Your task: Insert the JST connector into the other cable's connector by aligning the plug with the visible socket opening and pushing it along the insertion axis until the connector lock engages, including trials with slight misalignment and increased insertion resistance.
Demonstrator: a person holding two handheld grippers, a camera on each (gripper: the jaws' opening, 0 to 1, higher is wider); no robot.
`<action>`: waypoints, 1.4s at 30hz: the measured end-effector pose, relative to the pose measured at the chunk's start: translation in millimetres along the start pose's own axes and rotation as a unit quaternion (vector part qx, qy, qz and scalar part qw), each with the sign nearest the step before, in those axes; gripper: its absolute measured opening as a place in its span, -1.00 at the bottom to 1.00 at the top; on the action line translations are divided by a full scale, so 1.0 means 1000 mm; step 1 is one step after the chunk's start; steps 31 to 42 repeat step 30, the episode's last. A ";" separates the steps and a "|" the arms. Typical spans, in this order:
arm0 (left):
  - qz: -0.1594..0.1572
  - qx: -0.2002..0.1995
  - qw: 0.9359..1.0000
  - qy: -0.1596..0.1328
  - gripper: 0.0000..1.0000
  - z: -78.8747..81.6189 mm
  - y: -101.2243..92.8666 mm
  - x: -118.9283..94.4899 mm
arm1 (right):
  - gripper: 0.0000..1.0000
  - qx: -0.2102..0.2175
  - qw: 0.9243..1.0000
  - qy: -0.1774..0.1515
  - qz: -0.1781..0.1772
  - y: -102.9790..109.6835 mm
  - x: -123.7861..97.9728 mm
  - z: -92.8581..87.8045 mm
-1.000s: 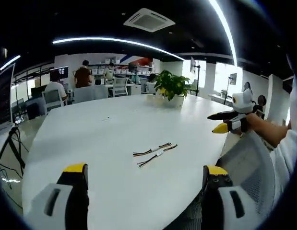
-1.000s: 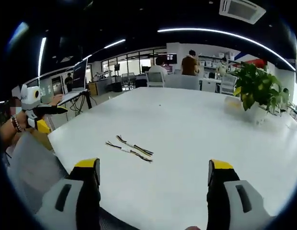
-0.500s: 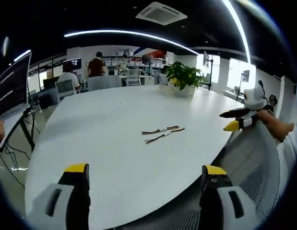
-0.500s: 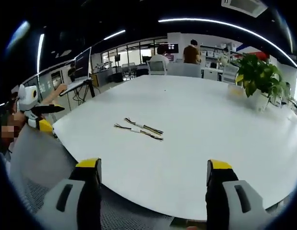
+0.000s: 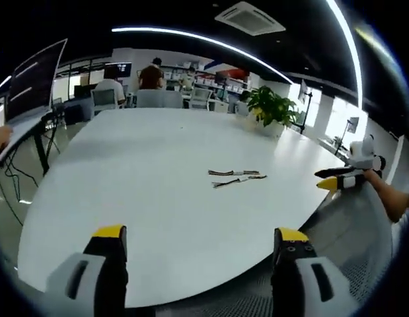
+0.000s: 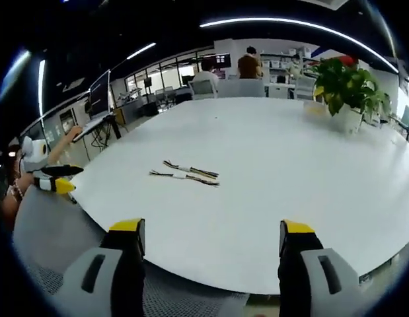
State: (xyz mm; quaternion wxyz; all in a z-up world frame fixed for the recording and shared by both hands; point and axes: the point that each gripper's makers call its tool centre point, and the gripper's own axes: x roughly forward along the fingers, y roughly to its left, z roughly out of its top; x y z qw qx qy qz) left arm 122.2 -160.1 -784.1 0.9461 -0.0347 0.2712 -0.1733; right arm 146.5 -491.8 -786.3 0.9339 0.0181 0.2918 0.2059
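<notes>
Two short cables with white JST connectors lie side by side on the white round table (image 5: 125,191): one cable (image 5: 232,173) behind, the other cable (image 5: 237,180) in front. In the right gripper view the same pair appears as a far cable (image 6: 189,170) and a near cable (image 6: 183,177). My left gripper (image 5: 197,247) is open and held back from the table's near edge, well short of the cables. My right gripper (image 6: 207,241) is open too, over the table's edge. The right gripper (image 5: 336,177) enters the left gripper view at right; the left gripper (image 6: 49,178) enters the right gripper view at left.
A potted plant (image 5: 270,109) stands at the table's far side, also seen as the plant (image 6: 346,92). A grey mesh chair back (image 5: 349,224) sits near the table edge. A monitor on a stand (image 5: 32,79) is at left. People sit at desks (image 5: 131,82) beyond.
Both views have drawn back and turned, so the cables look smaller and farther off. The cables have stayed in place on the table. Both grippers remain open.
</notes>
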 end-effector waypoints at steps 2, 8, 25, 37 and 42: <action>0.000 0.000 1.000 0.009 0.80 -0.003 0.001 0.000 | 0.64 -0.004 1.000 0.006 -0.001 0.002 0.001 -0.001; -0.011 -0.002 1.000 0.005 0.80 -0.002 -0.002 0.000 | 0.61 -0.014 1.000 0.019 -0.005 0.002 0.002 -0.004; -0.047 0.012 0.999 0.004 0.77 -0.001 -0.018 0.000 | 0.71 0.015 0.999 0.033 -0.009 -0.002 0.000 -0.011; -0.056 0.001 0.998 0.006 0.77 -0.001 -0.021 0.000 | 0.70 0.010 0.999 0.041 -0.005 -0.001 0.000 -0.013; -0.056 0.001 0.998 0.006 0.77 -0.001 -0.021 0.000 | 0.70 0.010 0.999 0.041 -0.005 -0.001 0.000 -0.013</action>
